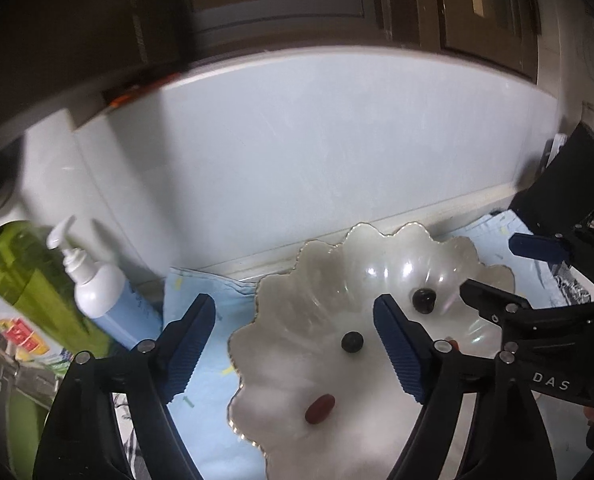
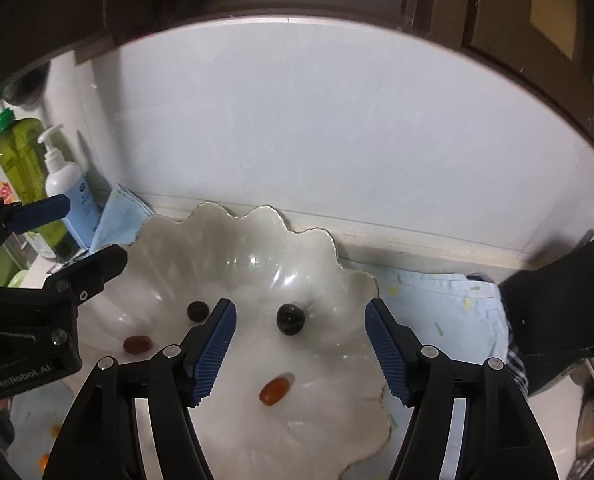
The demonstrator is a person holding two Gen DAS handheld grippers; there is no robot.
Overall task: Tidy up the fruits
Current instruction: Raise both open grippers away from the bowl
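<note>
A white scalloped bowl (image 1: pixel 257 292) (image 2: pixel 217 210) stands on a light blue cloth. Two dark round grapes (image 1: pixel 352 342) (image 1: pixel 424 300) lie in it, and the right wrist view shows them too (image 2: pixel 198 311) (image 2: pixel 291 319). Two red oval fruits (image 2: pixel 137 344) (image 2: pixel 275 391) lie nearer the front; one shows clearly in the left wrist view (image 1: pixel 320 409). My left gripper (image 1: pixel 295 306) (image 2: pixel 85 232) hangs open above the bowl's left half. My right gripper (image 2: pixel 299 306) (image 1: pixel 497 268) hangs open above the right half. Neither holds anything.
A green bottle (image 2: pixel 17 152) and a white pump bottle (image 1: pixel 93 280) (image 2: pixel 63 184) stand at the left against the pale wall. The blue cloth (image 2: pixel 437 300) spreads right of the bowl. Dark cabinets hang overhead. A metal pot (image 2: pixel 593 420) sits at far right.
</note>
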